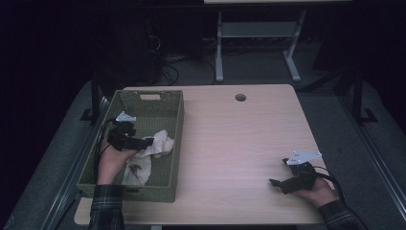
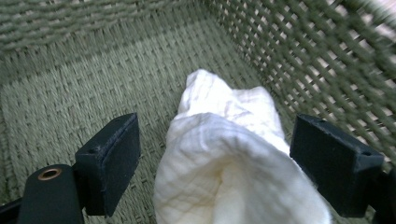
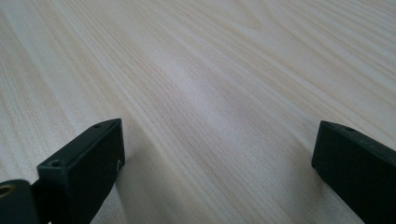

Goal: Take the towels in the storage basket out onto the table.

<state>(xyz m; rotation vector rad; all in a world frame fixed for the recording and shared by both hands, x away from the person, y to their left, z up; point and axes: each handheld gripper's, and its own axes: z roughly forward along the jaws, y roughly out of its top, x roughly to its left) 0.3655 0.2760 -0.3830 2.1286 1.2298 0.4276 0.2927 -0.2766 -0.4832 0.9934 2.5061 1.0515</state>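
Left gripper, jaws apart, straddled the white cloth in the green basket; cloth ran lengthwise away from it. Right gripper, also apart, rested far right.

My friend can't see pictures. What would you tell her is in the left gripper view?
A crumpled white cloth lies between the two open black jaws of the left gripper, which points down into a green woven basket. The cloth rests on the basket's floor near one latticed wall, and the jaws stand apart on either side of it.
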